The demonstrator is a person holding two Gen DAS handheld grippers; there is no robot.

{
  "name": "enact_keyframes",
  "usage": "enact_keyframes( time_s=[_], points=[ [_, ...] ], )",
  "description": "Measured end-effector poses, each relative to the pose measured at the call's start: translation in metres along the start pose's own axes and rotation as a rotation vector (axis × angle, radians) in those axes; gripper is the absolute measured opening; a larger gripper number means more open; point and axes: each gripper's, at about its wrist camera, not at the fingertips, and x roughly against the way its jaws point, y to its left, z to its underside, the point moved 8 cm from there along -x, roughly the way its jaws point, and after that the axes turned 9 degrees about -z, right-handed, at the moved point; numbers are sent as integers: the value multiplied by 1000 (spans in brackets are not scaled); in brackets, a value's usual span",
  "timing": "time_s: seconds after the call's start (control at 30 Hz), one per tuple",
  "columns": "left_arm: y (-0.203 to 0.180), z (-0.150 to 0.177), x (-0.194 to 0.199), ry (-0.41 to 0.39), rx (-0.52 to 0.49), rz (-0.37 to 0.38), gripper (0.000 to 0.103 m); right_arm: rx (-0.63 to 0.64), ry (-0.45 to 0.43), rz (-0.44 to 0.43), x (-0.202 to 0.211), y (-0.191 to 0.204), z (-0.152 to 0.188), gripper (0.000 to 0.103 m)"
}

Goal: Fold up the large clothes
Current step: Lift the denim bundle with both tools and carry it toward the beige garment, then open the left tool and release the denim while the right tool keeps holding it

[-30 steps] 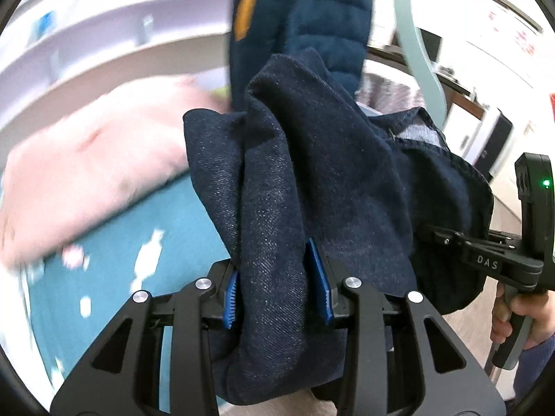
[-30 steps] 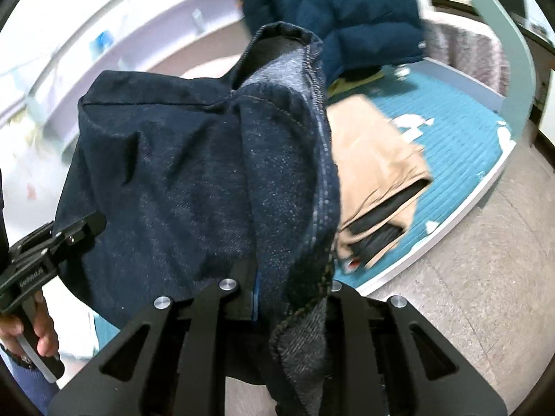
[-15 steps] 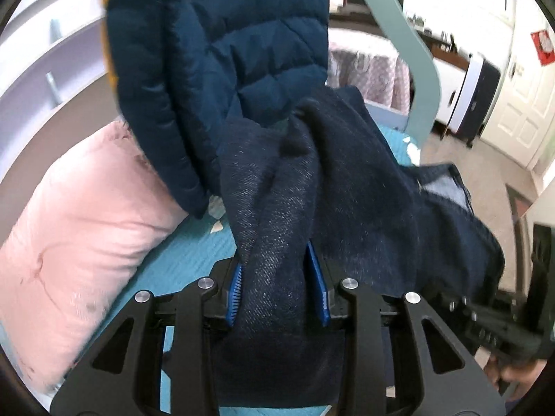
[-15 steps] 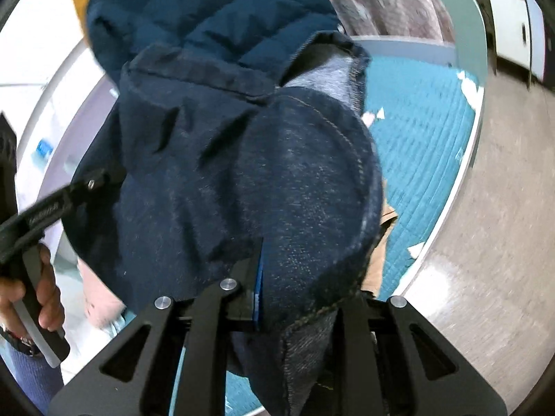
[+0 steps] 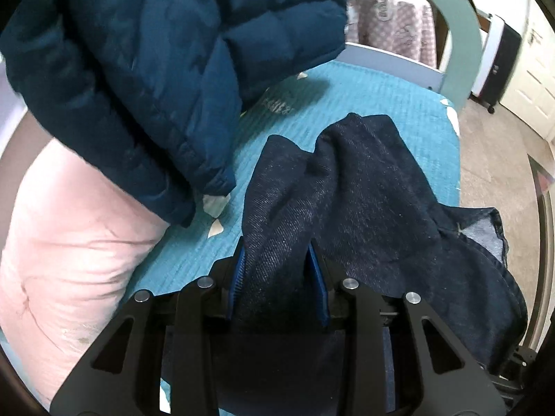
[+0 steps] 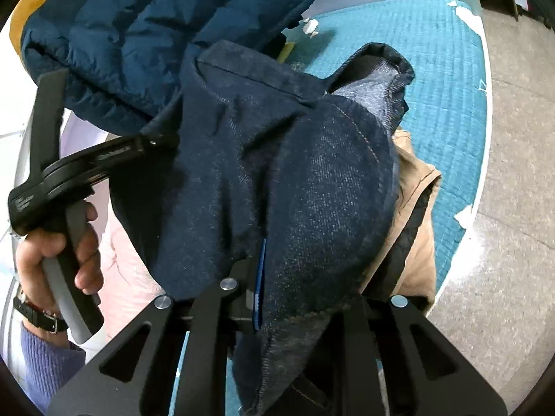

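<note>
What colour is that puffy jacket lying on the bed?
Dark teal blue, with a mustard-yellow lining; the jacket shows best in the right wrist view.

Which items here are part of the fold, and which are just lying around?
In the job:
- dark jeans, gripped at two spots
- left gripper, jaws opening, denim between them
- right gripper, shut on the denim

Lying about:
- blue puffer jacket
- pink pillow
- folded tan clothes
- teal bedspread, under everything
</note>
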Motion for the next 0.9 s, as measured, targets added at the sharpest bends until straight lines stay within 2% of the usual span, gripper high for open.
enact_keyframes(
  time_s=[0.03,0.1,0.2,0.23,0.27,0.3,0.4,0.43,0.5,0.57,0.67,0.73,0.77,0.8,0.83,0.87,0.9],
  points=[
    [4,4,-10,12,7,-13,39,-13,7,4,-6,-8,2,17],
    [11,16,-19,9,12,-76,53,-2,28,18,-14,-20,6,18],
    [25,20,-14,-46,68,-150,59,48,35,37,-18,-29,16,29],
    [31,17,-5,-80,84,-184,62,62,24,60,-16,-31,16,40],
    [34,16,2,-106,93,-217,70,64,12,75,-13,-34,17,49],
    [39,14,11,-131,108,-251,79,64,2,79,-9,-36,17,51],
    [52,12,39,-190,138,-351,80,75,-45,109,5,-42,14,53],
    [58,13,54,-221,128,-422,80,81,-52,124,10,-45,15,56],
    [66,20,75,-261,138,-474,80,105,-69,125,26,-46,13,56],
    [68,31,89,-277,143,-447,80,156,-86,140,38,-42,9,56],
    [58,59,96,-251,137,-334,80,322,-145,189,70,-20,12,56],
    [42,78,87,-202,118,-240,80,427,-136,127,75,4,23,56],
    [37,88,77,-174,115,-207,80,503,-124,133,73,16,31,49],
    [35,96,64,-138,115,-214,80,571,-101,128,67,26,40,46],
    [35,103,48,-93,113,-216,80,601,-70,106,60,31,48,36],
    [35,105,35,-61,121,-206,79,618,-4,100,44,29,60,19],
    [37,107,21,-37,149,-180,79,636,50,126,30,21,69,11]
  ],
)
